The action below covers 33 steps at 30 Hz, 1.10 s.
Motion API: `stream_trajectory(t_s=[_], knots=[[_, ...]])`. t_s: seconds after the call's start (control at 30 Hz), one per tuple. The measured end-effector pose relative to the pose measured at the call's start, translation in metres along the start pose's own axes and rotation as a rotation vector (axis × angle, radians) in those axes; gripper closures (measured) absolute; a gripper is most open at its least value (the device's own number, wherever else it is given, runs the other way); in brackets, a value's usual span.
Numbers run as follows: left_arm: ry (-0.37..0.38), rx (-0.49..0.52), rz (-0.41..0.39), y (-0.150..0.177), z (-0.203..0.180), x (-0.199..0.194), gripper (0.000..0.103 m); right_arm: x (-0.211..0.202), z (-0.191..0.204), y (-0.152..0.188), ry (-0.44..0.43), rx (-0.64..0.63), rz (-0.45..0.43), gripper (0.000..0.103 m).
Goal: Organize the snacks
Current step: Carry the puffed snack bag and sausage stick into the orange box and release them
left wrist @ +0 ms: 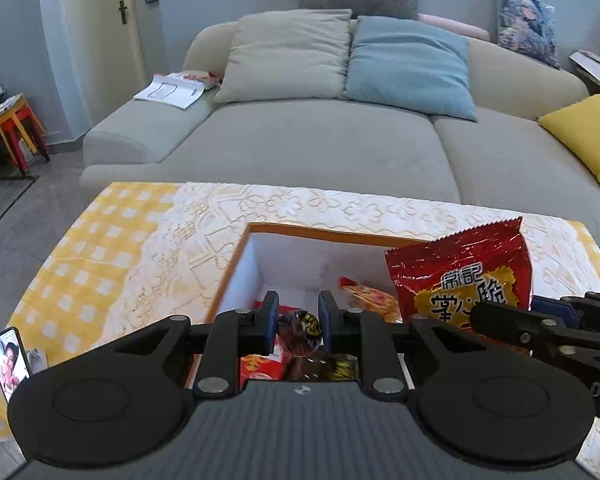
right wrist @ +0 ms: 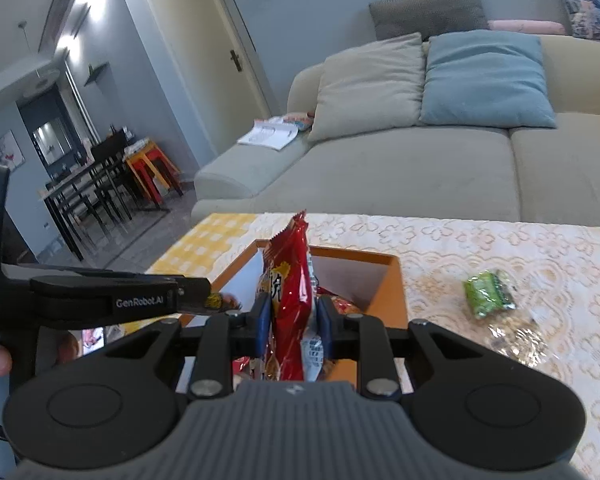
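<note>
An orange-rimmed box (left wrist: 324, 234) with white inner walls stands on the lace-covered table. Over it, my left gripper (left wrist: 299, 316) is shut on a dark round snack packet (left wrist: 302, 330) with a yellow label. My right gripper (right wrist: 292, 316) is shut on a red chip bag (right wrist: 290, 280), held upright and edge-on over the box (right wrist: 356, 258). The left wrist view shows that bag (left wrist: 460, 276) at the box's right side, with the right gripper (left wrist: 500, 320) coming in from the right. Seen from the right wrist, the left gripper (right wrist: 204, 294) reaches in from the left. A red packet (left wrist: 260, 364) and an orange packet (left wrist: 368, 296) lie inside.
A green snack packet (right wrist: 488, 294) and a clear wrapped packet (right wrist: 516, 336) lie on the tablecloth right of the box. A phone (left wrist: 8, 360) leans at the table's left front. A sofa (left wrist: 320, 140) with cushions runs behind the table.
</note>
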<state>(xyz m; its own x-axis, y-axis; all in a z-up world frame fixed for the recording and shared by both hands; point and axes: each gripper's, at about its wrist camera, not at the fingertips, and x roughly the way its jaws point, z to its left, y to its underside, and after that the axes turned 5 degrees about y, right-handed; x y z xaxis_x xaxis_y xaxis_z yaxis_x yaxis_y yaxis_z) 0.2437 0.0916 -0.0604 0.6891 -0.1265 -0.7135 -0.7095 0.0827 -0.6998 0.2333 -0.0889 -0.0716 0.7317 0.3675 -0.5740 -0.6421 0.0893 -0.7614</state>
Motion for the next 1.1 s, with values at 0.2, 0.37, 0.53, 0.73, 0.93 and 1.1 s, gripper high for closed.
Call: stream_trajectory(t_s=[0.2, 0.37, 0.53, 0.73, 0.93, 1.1], knots=[[0.016, -0.023, 0.049, 0.003, 0.021, 0.036, 0.081, 0.05, 0.018, -0.007, 0.049, -0.047, 0.095, 0.08], [0.079, -0.082, 0.096, 0.011, 0.035, 0.063, 0.081, 0.087, 0.025, -0.003, 0.089, -0.14, 0.213, 0.08], [0.1, -0.1, 0.087, 0.012, 0.038, 0.076, 0.081, 0.109, 0.025, 0.004, 0.144, -0.202, 0.285, 0.08], [0.077, -0.08, 0.079, 0.008, 0.035, 0.081, 0.08, 0.123, 0.024, 0.006, 0.173, -0.244, 0.306, 0.079], [0.065, -0.096, 0.082, 0.011, 0.043, 0.077, 0.068, 0.121, 0.028, 0.005, 0.183, -0.261, 0.295, 0.078], [0.056, -0.121, 0.073, 0.014, 0.048, 0.068, 0.055, 0.112, 0.029, 0.005, 0.201, -0.253, 0.272, 0.072]])
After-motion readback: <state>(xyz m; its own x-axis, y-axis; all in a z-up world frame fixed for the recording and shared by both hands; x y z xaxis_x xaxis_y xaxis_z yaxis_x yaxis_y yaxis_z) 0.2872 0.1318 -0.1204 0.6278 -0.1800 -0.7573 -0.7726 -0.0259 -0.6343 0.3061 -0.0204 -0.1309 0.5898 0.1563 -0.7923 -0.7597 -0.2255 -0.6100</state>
